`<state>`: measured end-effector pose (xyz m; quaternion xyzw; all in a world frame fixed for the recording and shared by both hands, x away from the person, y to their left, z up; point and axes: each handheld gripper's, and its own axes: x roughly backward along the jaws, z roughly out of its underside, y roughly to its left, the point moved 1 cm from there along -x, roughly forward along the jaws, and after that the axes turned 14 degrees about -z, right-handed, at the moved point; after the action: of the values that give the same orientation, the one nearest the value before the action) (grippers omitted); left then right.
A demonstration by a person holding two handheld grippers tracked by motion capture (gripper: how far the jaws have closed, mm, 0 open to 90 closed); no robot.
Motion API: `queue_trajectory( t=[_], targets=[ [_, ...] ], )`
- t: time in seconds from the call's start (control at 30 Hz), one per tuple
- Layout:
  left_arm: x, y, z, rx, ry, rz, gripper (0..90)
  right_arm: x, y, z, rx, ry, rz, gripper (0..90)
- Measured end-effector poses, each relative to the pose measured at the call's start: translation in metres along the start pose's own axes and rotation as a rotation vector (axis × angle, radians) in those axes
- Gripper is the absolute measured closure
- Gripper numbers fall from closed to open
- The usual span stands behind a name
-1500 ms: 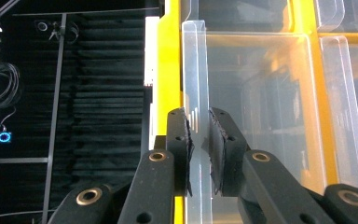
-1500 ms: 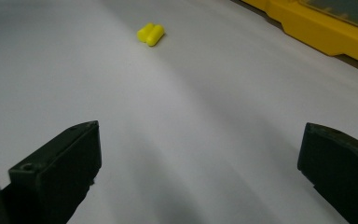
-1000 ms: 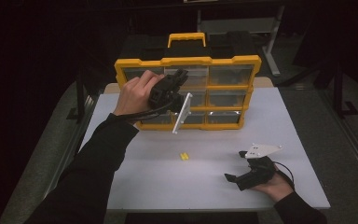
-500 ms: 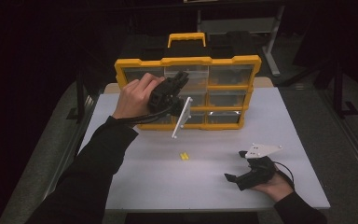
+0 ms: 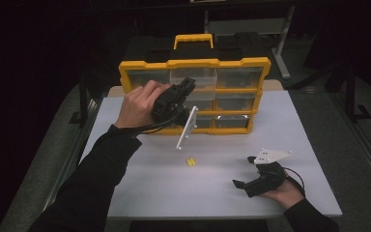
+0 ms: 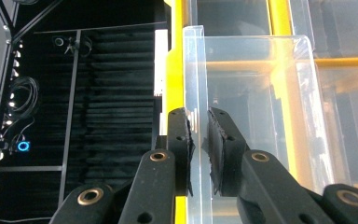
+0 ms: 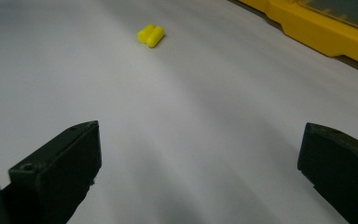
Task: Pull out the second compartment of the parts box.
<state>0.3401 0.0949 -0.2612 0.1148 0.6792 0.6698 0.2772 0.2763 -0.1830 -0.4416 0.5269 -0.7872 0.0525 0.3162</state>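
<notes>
left gripper [image 6: 199, 140] clamped on clear drawer [image 6: 256, 93] wall

Off to the side of my work

A small yellow piece [image 5: 190, 161] lies alone on the white surface [image 5: 140, 179] — two short cylinders side by side, as my right-hand camera shows it [image 7: 151, 35]. Beyond the surface's far edge everything is dark — a grey metal frame leg [image 5: 280, 48] stands back there, and dim flooring [image 5: 357, 145] runs along my right.
</notes>
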Motion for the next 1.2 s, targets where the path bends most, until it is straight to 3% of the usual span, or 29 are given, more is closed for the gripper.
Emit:
queue_trajectory(
  t=[1.2],
  targets=[
    [0.026,0.003,-0.011,-0.011,-0.037,-0.018,80.0,0.0,0.0,0.0,-0.002,0.0,-0.001,0.0]
  ],
)
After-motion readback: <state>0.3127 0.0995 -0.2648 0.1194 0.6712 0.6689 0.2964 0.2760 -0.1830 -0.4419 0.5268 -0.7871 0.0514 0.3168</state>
